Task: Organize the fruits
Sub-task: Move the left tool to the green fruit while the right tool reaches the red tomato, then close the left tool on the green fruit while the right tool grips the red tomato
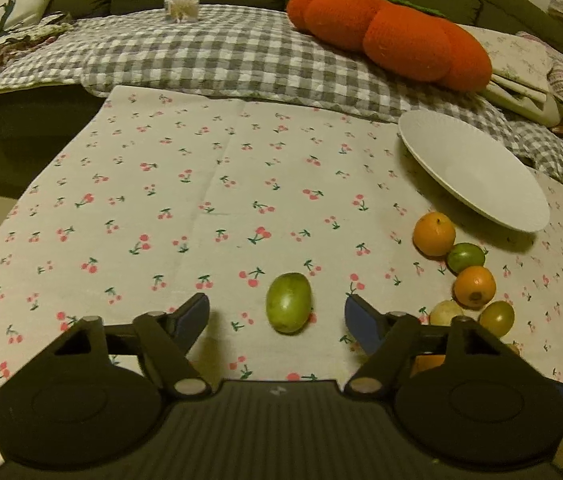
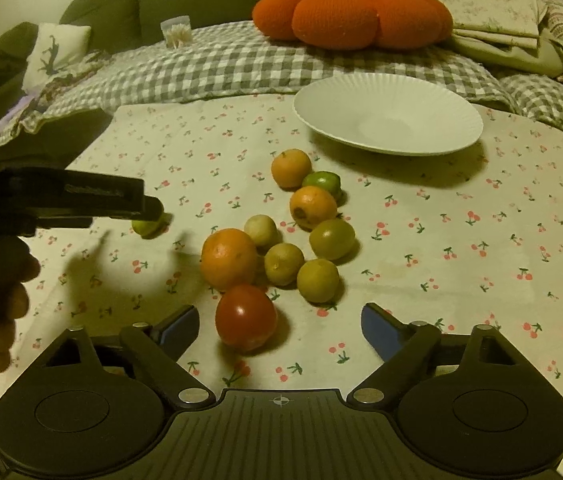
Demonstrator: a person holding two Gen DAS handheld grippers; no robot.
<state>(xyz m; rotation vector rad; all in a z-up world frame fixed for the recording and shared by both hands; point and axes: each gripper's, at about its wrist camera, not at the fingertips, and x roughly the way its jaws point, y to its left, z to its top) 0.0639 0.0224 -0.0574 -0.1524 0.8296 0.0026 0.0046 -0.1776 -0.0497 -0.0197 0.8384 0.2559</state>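
Note:
A green oval fruit [image 1: 288, 302] lies alone on the cherry-print cloth, just ahead of and between the fingers of my open left gripper [image 1: 275, 312]. It also shows in the right wrist view [image 2: 147, 226], partly behind the left gripper. A cluster of several oranges [image 2: 228, 259] and green fruits [image 2: 331, 239] lies mid-table. A red tomato [image 2: 246, 317] lies between the fingers of my open right gripper [image 2: 277, 326]. A white empty plate [image 2: 387, 114] stands behind the cluster and shows in the left wrist view [image 1: 473, 170].
The round table [image 1: 201, 184] meets a checkered blanket [image 2: 217, 68] on a sofa. An orange pumpkin cushion [image 2: 353, 16], a small clear container [image 1: 181, 3] and folded cloths [image 2: 497, 24] lie there.

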